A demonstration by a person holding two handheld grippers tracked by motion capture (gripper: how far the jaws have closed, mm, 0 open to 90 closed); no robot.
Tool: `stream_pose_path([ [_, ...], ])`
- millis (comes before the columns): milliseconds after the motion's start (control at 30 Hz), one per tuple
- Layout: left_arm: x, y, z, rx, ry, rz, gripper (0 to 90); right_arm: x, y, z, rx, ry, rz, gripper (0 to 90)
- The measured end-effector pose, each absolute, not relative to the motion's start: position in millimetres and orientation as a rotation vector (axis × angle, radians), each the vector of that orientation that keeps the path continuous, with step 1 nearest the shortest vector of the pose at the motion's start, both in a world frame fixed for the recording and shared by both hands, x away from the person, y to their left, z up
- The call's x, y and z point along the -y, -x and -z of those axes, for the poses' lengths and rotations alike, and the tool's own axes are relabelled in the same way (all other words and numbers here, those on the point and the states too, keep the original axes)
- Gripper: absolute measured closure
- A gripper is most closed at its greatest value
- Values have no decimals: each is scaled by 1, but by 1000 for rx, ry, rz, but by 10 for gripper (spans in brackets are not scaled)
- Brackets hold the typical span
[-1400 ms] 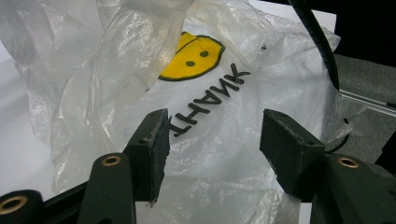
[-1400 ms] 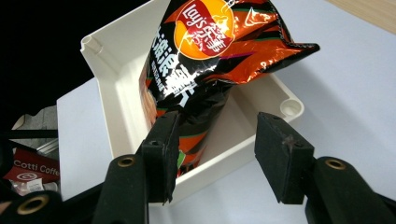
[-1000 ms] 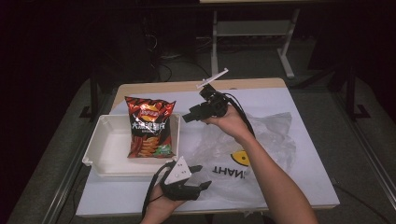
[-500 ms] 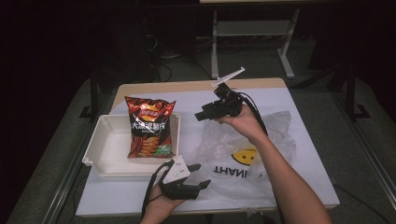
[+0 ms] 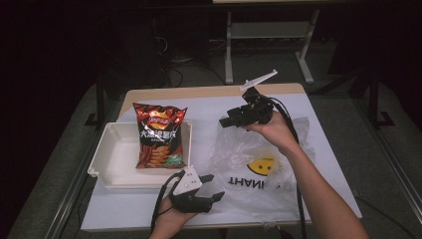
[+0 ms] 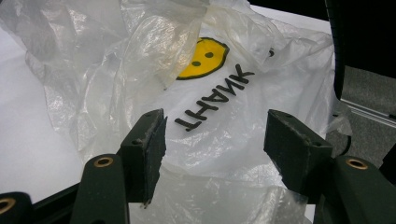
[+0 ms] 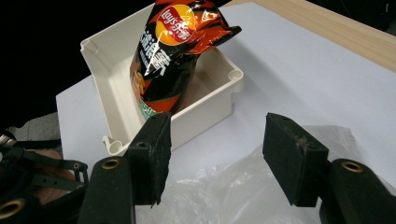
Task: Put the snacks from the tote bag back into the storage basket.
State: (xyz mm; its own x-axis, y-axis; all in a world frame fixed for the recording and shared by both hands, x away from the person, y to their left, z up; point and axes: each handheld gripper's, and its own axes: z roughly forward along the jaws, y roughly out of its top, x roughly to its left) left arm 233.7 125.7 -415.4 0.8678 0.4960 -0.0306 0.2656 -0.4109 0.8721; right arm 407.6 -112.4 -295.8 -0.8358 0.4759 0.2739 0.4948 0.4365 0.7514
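Note:
A red and black chip bag (image 5: 160, 134) (image 7: 175, 56) leans in the white tray (image 5: 112, 164) (image 7: 212, 100), its top over the tray's far rim. A clear plastic bag with a yellow smiley (image 5: 261, 167) (image 6: 201, 58) lies crumpled at the right. My left gripper (image 5: 215, 186) (image 6: 215, 135) rests near the front edge, open; its jaws have just been opening, and the bag's near edge lies loose between them. My right gripper (image 5: 225, 121) (image 7: 215, 140) hovers above the plastic bag's far left part, pointing toward the tray; its jaws have just been opening and are empty.
White paper (image 5: 209, 107) covers the wooden table (image 5: 199, 92). Black cables trail from both grippers. Beyond the table stands a white metal frame (image 5: 268, 35) on a dark floor.
My right gripper has drawn back to the right and slightly up, away from the chip bag, jaws wider. The left hand has stayed put. The chip bag has not moved.

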Motion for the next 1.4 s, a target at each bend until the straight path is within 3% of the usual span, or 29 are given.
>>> stream_pose_path([
  [467, -127, -234, 414, -569, -1993, -254, 374, 143, -398, 297, 2639, 933, 1411, 330],
  [1400, -129, -236, 414, -576, -1991, -257, 369, 205, -374, 306, 2630, 1006, 1474, 310],
])
